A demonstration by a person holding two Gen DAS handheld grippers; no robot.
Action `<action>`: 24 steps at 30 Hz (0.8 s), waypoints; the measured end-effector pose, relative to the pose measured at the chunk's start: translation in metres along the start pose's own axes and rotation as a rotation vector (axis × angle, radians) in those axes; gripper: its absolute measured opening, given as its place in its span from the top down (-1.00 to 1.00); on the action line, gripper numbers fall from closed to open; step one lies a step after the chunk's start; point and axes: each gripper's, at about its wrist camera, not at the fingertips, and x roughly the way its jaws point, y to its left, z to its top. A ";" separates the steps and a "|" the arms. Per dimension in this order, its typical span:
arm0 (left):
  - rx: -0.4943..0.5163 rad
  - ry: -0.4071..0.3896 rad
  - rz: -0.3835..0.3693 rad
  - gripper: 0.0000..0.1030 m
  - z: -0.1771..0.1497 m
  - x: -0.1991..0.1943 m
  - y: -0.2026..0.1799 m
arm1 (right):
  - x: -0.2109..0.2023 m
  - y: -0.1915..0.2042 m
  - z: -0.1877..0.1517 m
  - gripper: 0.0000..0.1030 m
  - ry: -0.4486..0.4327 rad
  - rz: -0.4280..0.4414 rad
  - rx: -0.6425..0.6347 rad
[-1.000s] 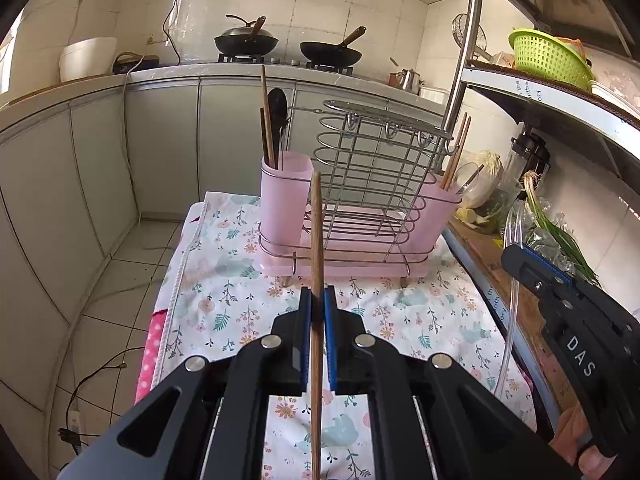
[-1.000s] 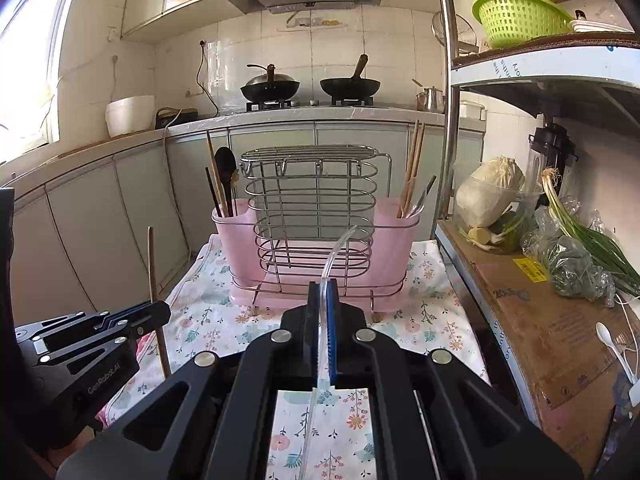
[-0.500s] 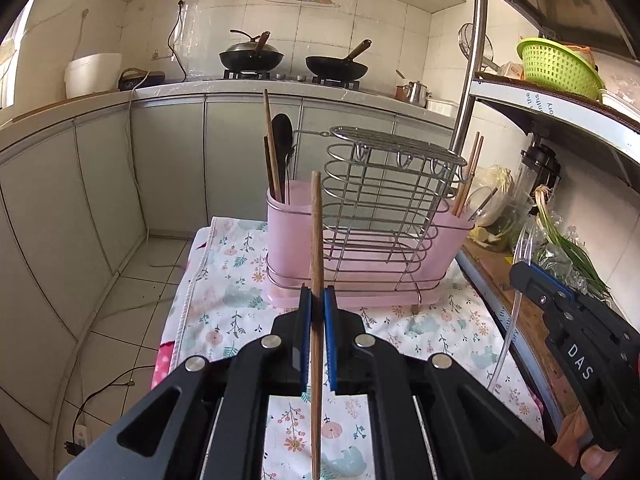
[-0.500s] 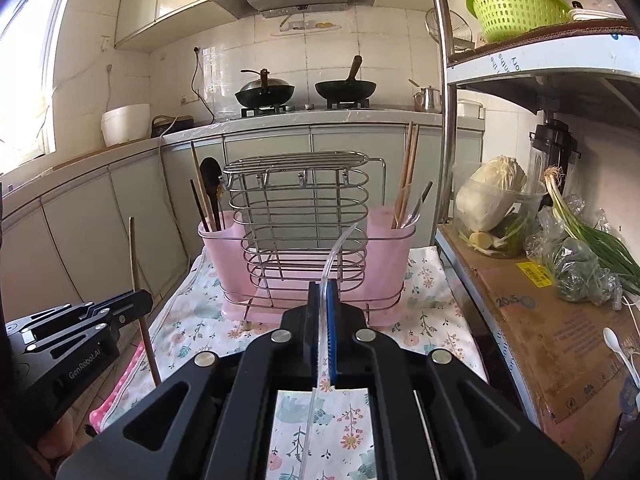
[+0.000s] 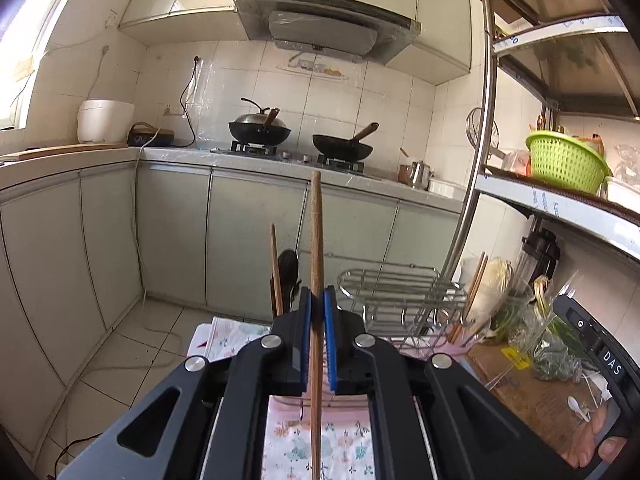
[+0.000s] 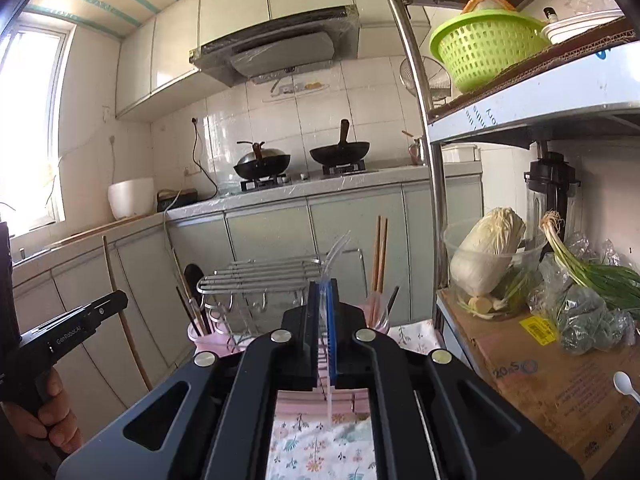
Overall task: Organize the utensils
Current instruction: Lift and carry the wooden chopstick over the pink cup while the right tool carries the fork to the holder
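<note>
Gripping one chopstick [image 5: 316,240], one straw [image 6: 334,256]

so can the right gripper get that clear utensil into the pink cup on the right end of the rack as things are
Probably yes. The right gripper, shut on the clear utensil, sits above and just short of the right pink cup; only the chopsticks standing in it crowd the opening.

Left wrist view: rides close behind its own fingers [image 5: 301,340], facing the stove wall at 12 o'clock. Right wrist view: likewise behind its fingers [image 6: 312,320]. Shared: wire rack [image 5: 396,284] [image 6: 260,276], two woks [image 5: 259,130] [image 6: 262,162], green basket [image 5: 566,164] [image 6: 486,50] at 2 o'clock.
</note>
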 end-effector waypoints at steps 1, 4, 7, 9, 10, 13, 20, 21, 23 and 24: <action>-0.010 -0.012 -0.005 0.89 0.007 0.001 0.002 | 0.000 -0.003 0.006 0.93 -0.018 0.001 0.002; -0.030 -0.056 -0.003 0.89 0.029 0.005 0.005 | 0.001 -0.010 0.027 0.93 -0.081 0.008 0.002; -0.047 -0.105 -0.004 0.89 0.046 0.009 0.008 | 0.005 -0.012 0.044 0.93 -0.122 0.010 -0.011; -0.052 -0.116 -0.008 0.89 0.054 0.014 0.008 | 0.011 -0.011 0.055 0.93 -0.152 0.012 -0.025; -0.051 -0.121 -0.010 0.89 0.058 0.016 0.008 | 0.013 -0.010 0.058 0.93 -0.161 0.012 -0.031; -0.043 -0.132 -0.009 0.89 0.065 0.025 0.007 | 0.027 -0.009 0.065 0.93 -0.182 0.025 -0.040; -0.066 -0.146 -0.017 0.89 0.072 0.048 0.012 | 0.067 -0.009 0.066 0.93 -0.151 0.044 -0.037; -0.071 -0.149 -0.019 0.89 0.073 0.051 0.014 | 0.070 -0.008 0.064 0.93 -0.150 0.043 -0.040; -0.076 -0.157 -0.017 0.89 0.074 0.055 0.016 | 0.077 -0.008 0.062 0.93 -0.152 0.038 -0.048; -0.078 -0.159 -0.014 0.89 0.075 0.057 0.018 | 0.080 -0.008 0.061 0.93 -0.155 0.035 -0.054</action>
